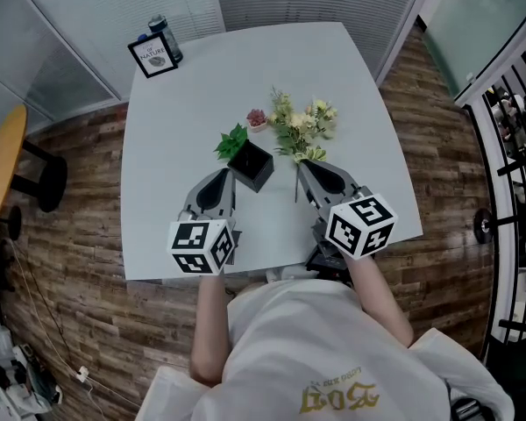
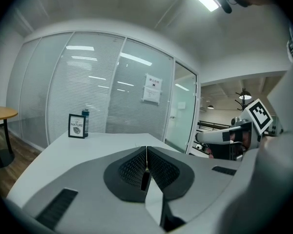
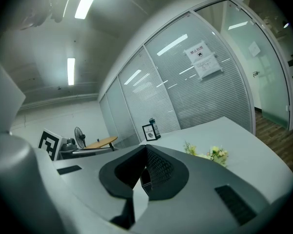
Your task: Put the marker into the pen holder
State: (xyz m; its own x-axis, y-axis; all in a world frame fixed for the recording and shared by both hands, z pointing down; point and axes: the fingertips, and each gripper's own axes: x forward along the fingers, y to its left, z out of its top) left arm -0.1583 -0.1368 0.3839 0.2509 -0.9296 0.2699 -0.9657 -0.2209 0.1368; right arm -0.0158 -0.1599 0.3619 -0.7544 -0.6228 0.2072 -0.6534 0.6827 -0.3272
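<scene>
A black square pen holder [image 1: 251, 165] stands on the white table [image 1: 184, 130], with a green leafy sprig [image 1: 232, 141] at its far left corner. My left gripper [image 1: 229, 172] rests just left of the holder, its jaws shut with nothing between them [image 2: 146, 147]. My right gripper [image 1: 300, 162] lies to the holder's right, in front of the flowers, and it is shut too [image 3: 146, 146]. A thin dark stick [image 1: 295, 189] shows along the right gripper's left side. I cannot tell whether it is the marker.
A bunch of pale yellow flowers [image 1: 302, 130] and a small pink pot [image 1: 257, 118] sit behind the holder. A framed "NATURE" card [image 1: 153, 57] with a dark bottle [image 1: 165, 38] stands at the table's far left corner. A round wooden side table [image 1: 4, 160] is off to the left.
</scene>
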